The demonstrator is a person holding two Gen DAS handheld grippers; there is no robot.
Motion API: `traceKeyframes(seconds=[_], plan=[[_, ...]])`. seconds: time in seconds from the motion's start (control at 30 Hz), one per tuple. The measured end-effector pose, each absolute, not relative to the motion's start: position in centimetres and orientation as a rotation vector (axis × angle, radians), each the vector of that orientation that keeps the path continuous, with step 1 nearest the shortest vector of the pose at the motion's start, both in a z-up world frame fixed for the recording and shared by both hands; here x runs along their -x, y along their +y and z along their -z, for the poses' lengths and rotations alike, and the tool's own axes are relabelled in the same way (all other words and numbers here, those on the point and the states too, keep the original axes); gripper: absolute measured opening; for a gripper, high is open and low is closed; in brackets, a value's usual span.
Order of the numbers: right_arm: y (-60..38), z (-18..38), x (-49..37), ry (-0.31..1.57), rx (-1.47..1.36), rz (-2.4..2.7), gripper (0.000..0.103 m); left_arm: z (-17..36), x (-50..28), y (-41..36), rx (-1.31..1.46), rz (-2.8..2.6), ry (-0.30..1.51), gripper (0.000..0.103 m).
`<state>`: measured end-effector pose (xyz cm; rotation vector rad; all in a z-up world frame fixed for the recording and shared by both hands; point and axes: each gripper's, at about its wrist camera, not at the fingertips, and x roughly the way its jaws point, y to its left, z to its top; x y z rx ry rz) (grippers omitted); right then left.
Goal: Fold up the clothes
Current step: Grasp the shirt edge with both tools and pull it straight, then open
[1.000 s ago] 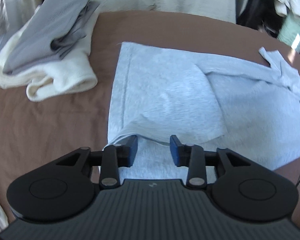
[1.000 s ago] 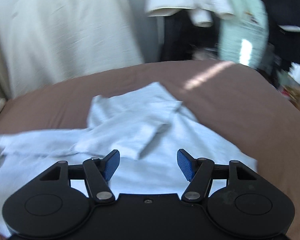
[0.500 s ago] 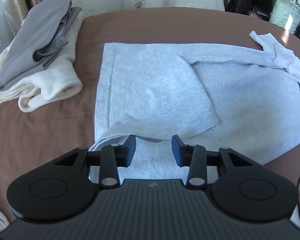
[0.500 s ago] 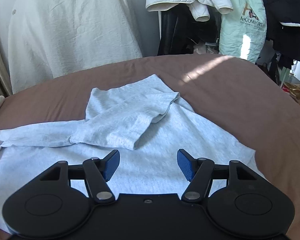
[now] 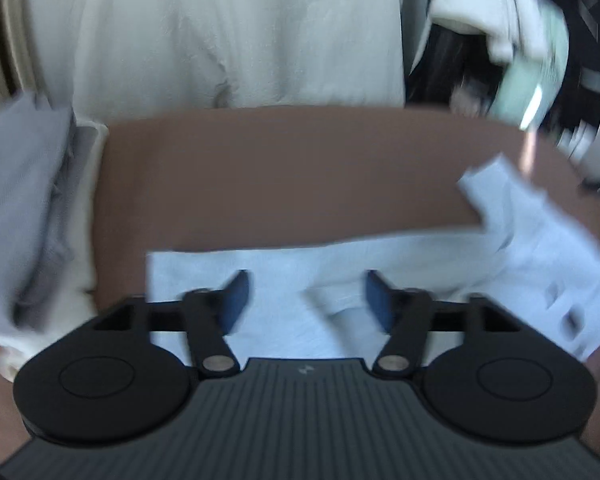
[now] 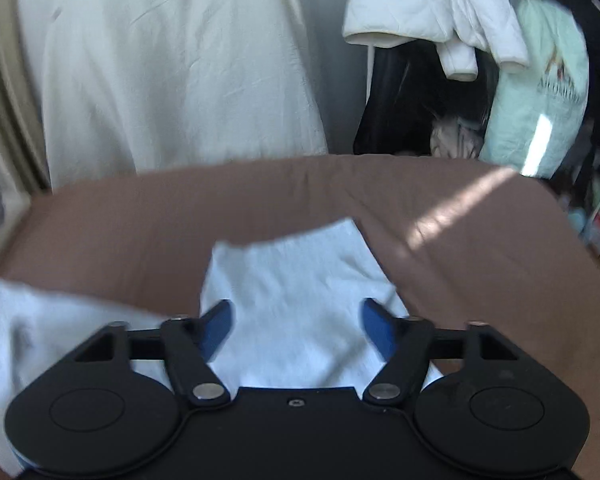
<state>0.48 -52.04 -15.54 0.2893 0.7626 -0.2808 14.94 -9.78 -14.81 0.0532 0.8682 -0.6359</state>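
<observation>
A light grey shirt (image 5: 380,264) lies flat on the brown bed cover (image 5: 284,176), both sleeves folded in over its body. In the left wrist view my left gripper (image 5: 306,298) hangs above the shirt's near part, its jaws opening, nothing between its blue pads. The right wrist view shows the same shirt (image 6: 296,292) with a folded sleeve running away from me. My right gripper (image 6: 296,324) hovers over that sleeve, jaws opening wide, gripping nothing. Both views are blurred by motion.
A pile of folded clothes, grey on cream (image 5: 28,216), sits at the left of the bed. A pale sheet (image 6: 172,64) hangs behind the bed. Hanging jackets and a mint bag (image 6: 540,92) crowd the back right. Bare brown cover (image 6: 480,248) lies right of the shirt.
Both grippers have lifted and tipped up, so the shirt has slid low in each view and the back wall shows more. Both sets of jaws have spread wider.
</observation>
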Motion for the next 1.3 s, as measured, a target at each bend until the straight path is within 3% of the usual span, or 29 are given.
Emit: traceKeyframes(seconds=[0.13, 0.3, 0.47, 0.53, 0.6, 0.67, 0.7, 0.73, 0.77, 0.8, 1.13, 1.3], plan=[[-55.0, 21.2, -1.6, 0.851, -0.551, 0.294, 0.086, 19.8, -13.3, -9.7, -0.077, 0.649, 0.920, 0.068], [-57.4, 28.0, 1.8, 0.788, -0.902, 0.282, 0.086, 22.0, -11.7, -10.9, -0.173, 0.716, 0.932, 0.070], [-57.4, 29.2, 2.3, 0.727, -1.061, 0.161, 0.086, 22.0, -10.5, -13.5, -0.311, 0.787, 0.873, 0.082], [-56.3, 28.8, 1.3, 0.768, -0.999, 0.124, 0.080, 23.0, -10.2, -14.1, -0.393, 0.759, 0.857, 0.090], [-55.0, 28.8, 0.6, 0.809, -0.899, 0.114, 0.064, 24.0, -9.9, -14.1, -0.423, 0.754, 0.821, 0.097], [-54.6, 28.9, 0.1, 0.812, -0.839, 0.133, 0.050, 23.9, -10.9, -13.6, -0.366, 0.745, 0.845, 0.097], [-54.6, 29.0, 0.0, 0.807, -0.818, 0.145, 0.031, 23.7, -11.4, -13.2, -0.332, 0.732, 0.850, 0.083], [-54.7, 28.9, -0.1, 0.787, -0.806, 0.156, 0.020, 23.2, -11.7, -12.8, -0.298, 0.712, 0.845, 0.051], [-55.0, 28.6, -0.2, 0.754, -0.804, 0.167, 0.015, 22.8, -12.0, -12.4, -0.289, 0.689, 0.829, 0.034], [-55.3, 28.3, -0.3, 0.720, -0.801, 0.178, 0.009, 22.5, -12.2, -12.1, -0.309, 0.663, 0.807, 0.005], [-55.1, 21.2, -3.6, 0.565, -0.588, 0.195, 0.004, 20.2, -15.9, -9.5, -0.202, 0.514, 0.615, 0.004], [-55.2, 19.3, -5.5, 0.518, -0.537, 0.267, 0.002, 21.3, -19.9, -7.8, 0.038, 0.499, 0.805, 0.009]])
